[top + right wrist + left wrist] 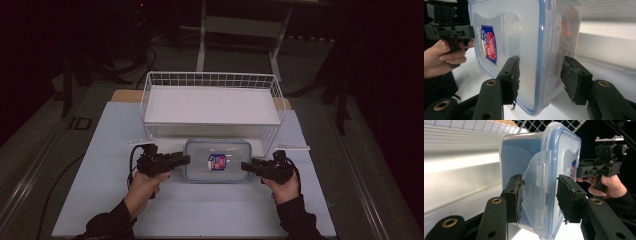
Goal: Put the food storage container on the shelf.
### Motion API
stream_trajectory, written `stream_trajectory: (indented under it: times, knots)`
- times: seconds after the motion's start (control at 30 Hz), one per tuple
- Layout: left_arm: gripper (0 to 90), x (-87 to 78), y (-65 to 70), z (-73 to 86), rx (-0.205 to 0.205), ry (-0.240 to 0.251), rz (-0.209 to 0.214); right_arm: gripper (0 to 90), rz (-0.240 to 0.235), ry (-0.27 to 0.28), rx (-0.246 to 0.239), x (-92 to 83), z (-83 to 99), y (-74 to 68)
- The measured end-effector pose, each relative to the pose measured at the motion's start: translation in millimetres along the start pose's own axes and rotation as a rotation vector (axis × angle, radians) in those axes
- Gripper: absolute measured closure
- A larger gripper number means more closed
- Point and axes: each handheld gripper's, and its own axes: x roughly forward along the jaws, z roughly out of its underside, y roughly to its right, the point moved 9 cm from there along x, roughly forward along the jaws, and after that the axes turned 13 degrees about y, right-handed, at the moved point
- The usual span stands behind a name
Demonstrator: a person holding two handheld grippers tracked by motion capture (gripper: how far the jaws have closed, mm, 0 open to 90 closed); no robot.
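Left gripper (186, 160) and right gripper (245, 165) level, facing inward, jaws part-open

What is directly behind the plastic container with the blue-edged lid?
Behind the container stands a white wire basket with a white sheet as its floor. Whether the two touch cannot be told, and the basket's front foot is covered.

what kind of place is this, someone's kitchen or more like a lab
More likely a lab or recording workspace than a kitchen. A bare white table stands on a dark floor with cables and metal stand legs behind it, and a white wire basket and a clear lidded container are laid out on it.
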Motion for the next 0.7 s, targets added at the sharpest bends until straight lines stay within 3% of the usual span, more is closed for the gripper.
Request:
stream_trajectory:
  times: [0.1,0.4,0.47,0.57,0.7]
  knots:
    - [55.0,7.9,-6.7,1.6,-0.016,0.018,-0.012,49.4,0.011,-0.003,0.002,4.6,-3.2,8.5]
    - [54.7,21.6,-20.5,-7.3,0.012,0.082,-0.051,49.1,0.009,0.023,0.018,16.2,-11.2,25.8]
    - [53.7,24.7,-25.8,-6.4,0.009,0.083,-0.074,49.1,0.019,0.030,-0.003,22.6,-14.4,30.1]
    - [53.2,28.3,-30.6,-7.3,0.032,0.100,-0.085,49.1,0.020,0.033,-0.009,27.6,-13.8,35.2]
    - [53.0,32.1,-34.7,-6.4,0.031,0.107,-0.094,48.6,0.026,0.045,-0.001,32.2,-14.0,41.1]
